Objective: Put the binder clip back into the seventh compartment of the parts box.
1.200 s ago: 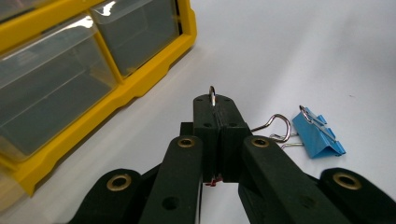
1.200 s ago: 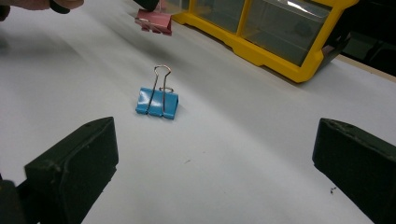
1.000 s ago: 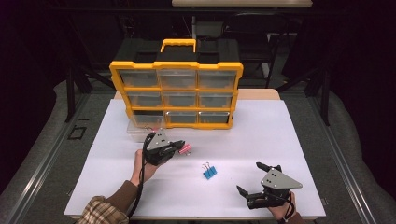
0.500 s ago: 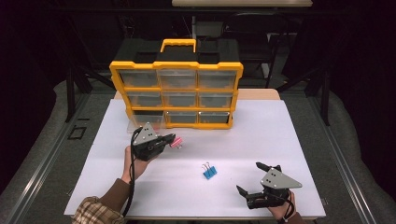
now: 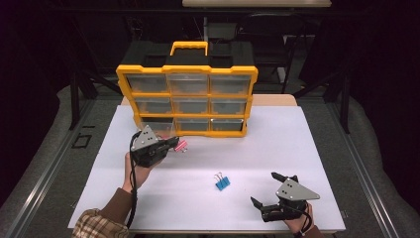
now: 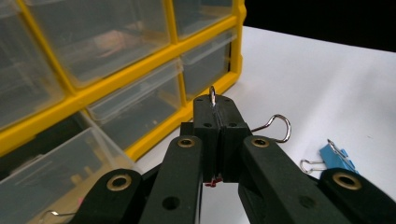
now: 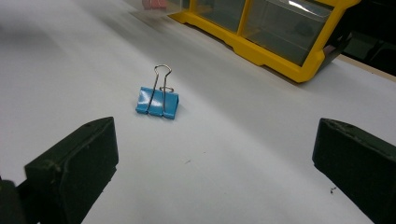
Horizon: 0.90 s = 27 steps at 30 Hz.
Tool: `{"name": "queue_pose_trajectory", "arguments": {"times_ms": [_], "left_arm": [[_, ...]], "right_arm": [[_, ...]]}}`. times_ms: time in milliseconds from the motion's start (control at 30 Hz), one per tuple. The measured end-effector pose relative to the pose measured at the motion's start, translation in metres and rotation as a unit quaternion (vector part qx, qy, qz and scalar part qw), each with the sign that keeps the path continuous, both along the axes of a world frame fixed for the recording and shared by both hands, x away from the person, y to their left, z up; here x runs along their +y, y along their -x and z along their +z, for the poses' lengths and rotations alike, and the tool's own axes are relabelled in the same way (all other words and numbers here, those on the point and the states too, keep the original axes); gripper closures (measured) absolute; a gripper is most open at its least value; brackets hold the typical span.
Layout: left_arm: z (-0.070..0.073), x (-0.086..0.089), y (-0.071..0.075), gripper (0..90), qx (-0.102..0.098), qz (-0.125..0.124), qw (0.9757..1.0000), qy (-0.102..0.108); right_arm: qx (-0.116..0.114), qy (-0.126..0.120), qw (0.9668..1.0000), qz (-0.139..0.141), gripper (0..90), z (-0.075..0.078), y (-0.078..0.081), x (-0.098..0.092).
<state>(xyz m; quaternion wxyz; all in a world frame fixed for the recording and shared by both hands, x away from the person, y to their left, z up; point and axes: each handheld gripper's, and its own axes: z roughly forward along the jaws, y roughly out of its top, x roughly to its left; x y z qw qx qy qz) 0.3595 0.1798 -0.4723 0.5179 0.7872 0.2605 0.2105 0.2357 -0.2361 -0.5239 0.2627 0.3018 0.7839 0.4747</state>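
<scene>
My left gripper is shut on the wire handle of a pink binder clip, held above the white table just in front of the yellow organizer. In the left gripper view the jaws meet on the wire, one silver loop sticks out to the side, and a bit of the clip's red body shows below. The organizer's bottom-left drawer stands pulled out beside the gripper. A blue binder clip lies mid-table. My right gripper rests open near the front edge, the blue clip ahead of its jaws.
The organizer has a grid of clear drawers and a black handle on top, and stands at the back of the white table. The pulled-out drawer lies low on the left in the left gripper view. Dark floor surrounds the table.
My left gripper has lifted and moved left and back toward the organizer's open bottom-left drawer, carrying the pink clip. The right gripper and the blue clip have stayed put.
</scene>
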Motion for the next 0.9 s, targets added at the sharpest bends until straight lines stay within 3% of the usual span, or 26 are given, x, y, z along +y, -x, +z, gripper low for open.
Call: {"name": "queue_pose_trajectory", "arguments": {"times_ms": [533, 900], "left_arm": [[0.014, 0.014, 0.001, 89.0, -0.015, 0.015, 0.9994, 0.027], [0.026, 0.03, 0.001, 89.0, -0.034, 0.038, 0.9974, 0.052]], "right_arm": [[0.0, 0.0, 1.0, 0.0, 0.0, 0.0, -0.001, 0.0], [0.002, 0.002, 1.0, 0.0, 0.0, -0.001, -0.001, 0.0]]}}
